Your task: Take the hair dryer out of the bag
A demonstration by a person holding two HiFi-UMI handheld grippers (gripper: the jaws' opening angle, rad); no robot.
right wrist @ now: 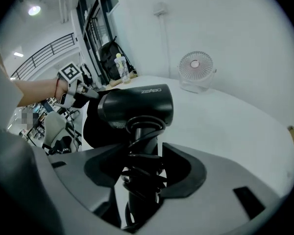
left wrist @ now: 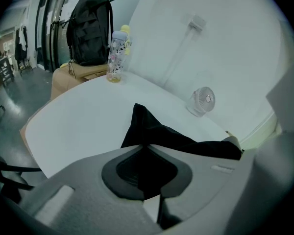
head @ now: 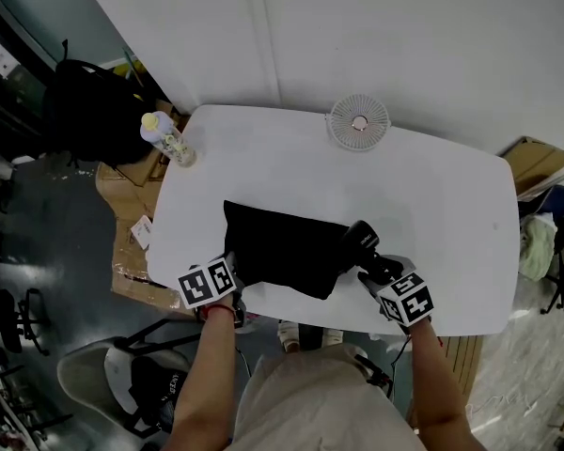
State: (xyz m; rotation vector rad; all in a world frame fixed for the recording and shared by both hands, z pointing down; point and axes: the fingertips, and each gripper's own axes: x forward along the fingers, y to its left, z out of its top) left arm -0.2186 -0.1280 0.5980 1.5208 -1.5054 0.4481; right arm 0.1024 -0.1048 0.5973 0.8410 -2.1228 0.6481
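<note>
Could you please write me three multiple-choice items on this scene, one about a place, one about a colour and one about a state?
1. Where does the fan stand?
A. at the far edge of the table
B. at its near edge
C. in its middle

2. What colour is the bag?
A. white
B. black
C. red

3. What does the right gripper hold?
A. nothing
B. a cup
C. the handle of the dryer

Answers:
1 A: the fan sits by the wall-side rim.
2 B: it lies dark on the white top.
3 C: the fingers close on the cord-wrapped handle.
</note>
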